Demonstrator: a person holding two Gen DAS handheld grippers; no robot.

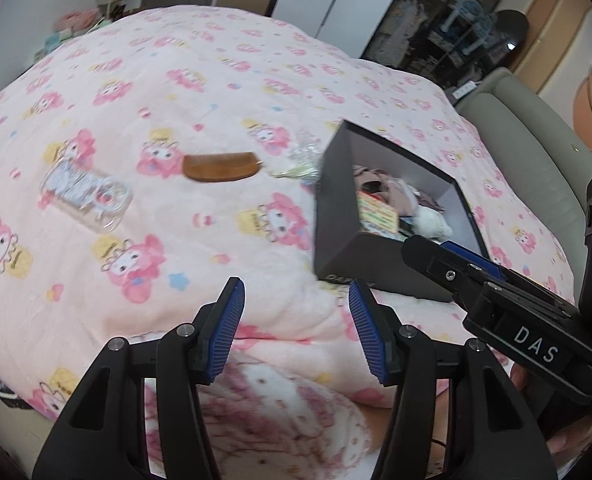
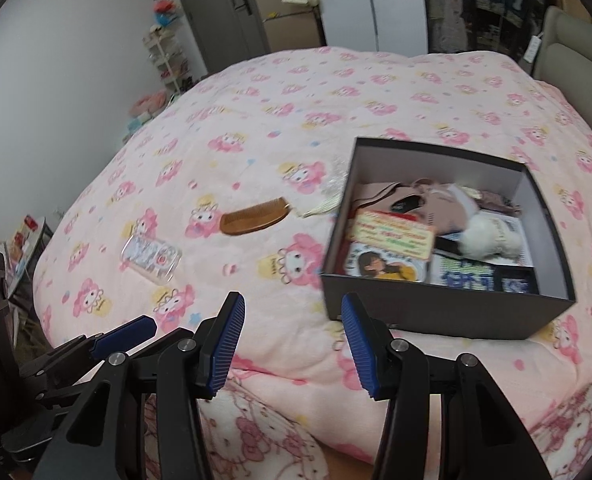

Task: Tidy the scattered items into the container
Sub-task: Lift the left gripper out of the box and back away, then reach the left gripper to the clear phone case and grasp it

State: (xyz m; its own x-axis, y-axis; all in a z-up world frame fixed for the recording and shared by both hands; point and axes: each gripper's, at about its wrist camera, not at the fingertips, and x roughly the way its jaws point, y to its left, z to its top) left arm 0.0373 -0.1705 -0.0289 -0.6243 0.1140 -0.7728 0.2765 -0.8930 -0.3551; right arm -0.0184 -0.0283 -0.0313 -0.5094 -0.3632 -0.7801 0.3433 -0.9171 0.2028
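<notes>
A black box (image 1: 347, 240) (image 2: 447, 308) sits on the pink bed and holds several items, among them cards, a white fluffy toy (image 2: 491, 236) and cloth. A wooden comb (image 1: 220, 166) (image 2: 254, 220) lies left of the box. A clear plastic case (image 1: 86, 192) (image 2: 152, 258) lies further left. A pale tassel-like item (image 1: 299, 160) (image 2: 327, 200) lies against the box's far left corner. My left gripper (image 1: 296, 332) is open and empty, over the bed's near edge. My right gripper (image 2: 292, 344) is open and empty, just short of the box.
The bed is covered by a pink cartoon blanket (image 1: 200, 80) (image 2: 335, 92). A grey padded headboard (image 1: 535, 152) runs along the right. Wardrobes and a door (image 2: 224, 8) stand behind the bed. A shelf (image 2: 168, 60) is at the far left wall.
</notes>
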